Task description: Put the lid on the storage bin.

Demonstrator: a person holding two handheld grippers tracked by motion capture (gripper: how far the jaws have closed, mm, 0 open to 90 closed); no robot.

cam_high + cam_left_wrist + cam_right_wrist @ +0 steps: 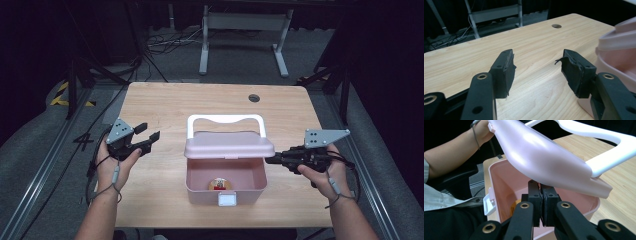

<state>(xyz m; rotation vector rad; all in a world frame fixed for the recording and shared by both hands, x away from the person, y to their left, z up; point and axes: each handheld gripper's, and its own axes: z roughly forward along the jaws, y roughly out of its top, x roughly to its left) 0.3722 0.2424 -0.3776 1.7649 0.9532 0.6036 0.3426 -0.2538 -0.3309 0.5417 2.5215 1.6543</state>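
Right gripper [270,160], jaws closed pad to pad, tips tucked under the right edge of the pink lid [229,146] and propping it up; the right gripper view shows the pads together just beneath the lid's underside. Whether they pinch the lid's rim cannot be told. The lid stands raised and tilted over the rear half of the pink box [196,190], its white handle [225,120] upright behind it. The box sits at mid-table, near the person's edge, white latch [227,200] on its front wall. One small round item [220,184] lies on the box floor, toward the front. Left gripper [149,135], jaws spread and empty, hovers well to the left of the box above the wooden table [165,100]. Judged stage: opening is done; what follows, taking the item out or closing, remains ahead.
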